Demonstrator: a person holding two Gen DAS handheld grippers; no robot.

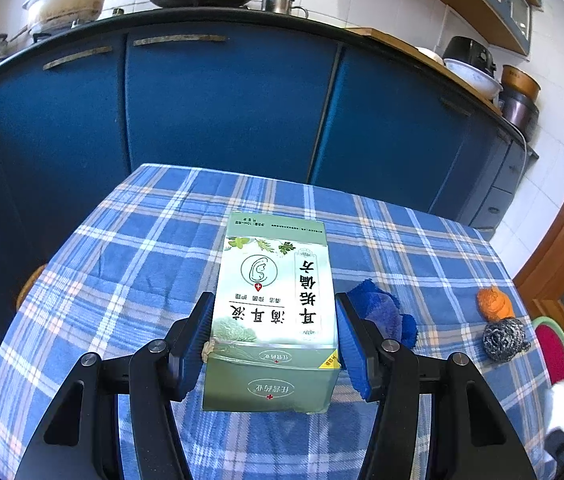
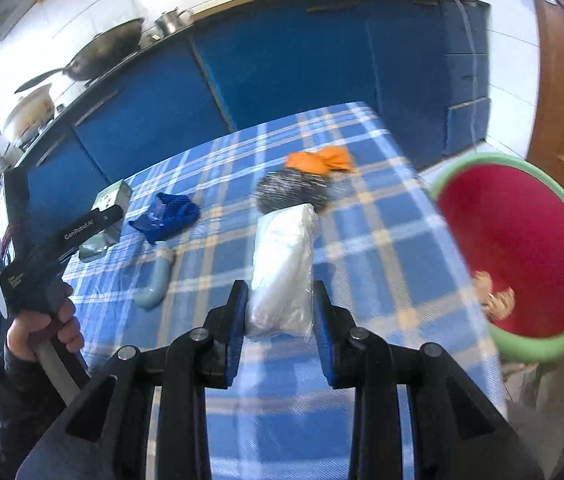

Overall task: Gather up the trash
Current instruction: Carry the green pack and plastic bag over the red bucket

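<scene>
Tool states differ: the right tool is clenched on a limp white bag over the counter, left of the bin, where it could slip out, while the left tool grips a box.

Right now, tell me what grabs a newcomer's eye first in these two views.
The green medicine box stands clamped in the left gripper over the blue plaid tablecloth. The right gripper holds a white plastic bag, with the red bin just off the table's right edge.
</scene>
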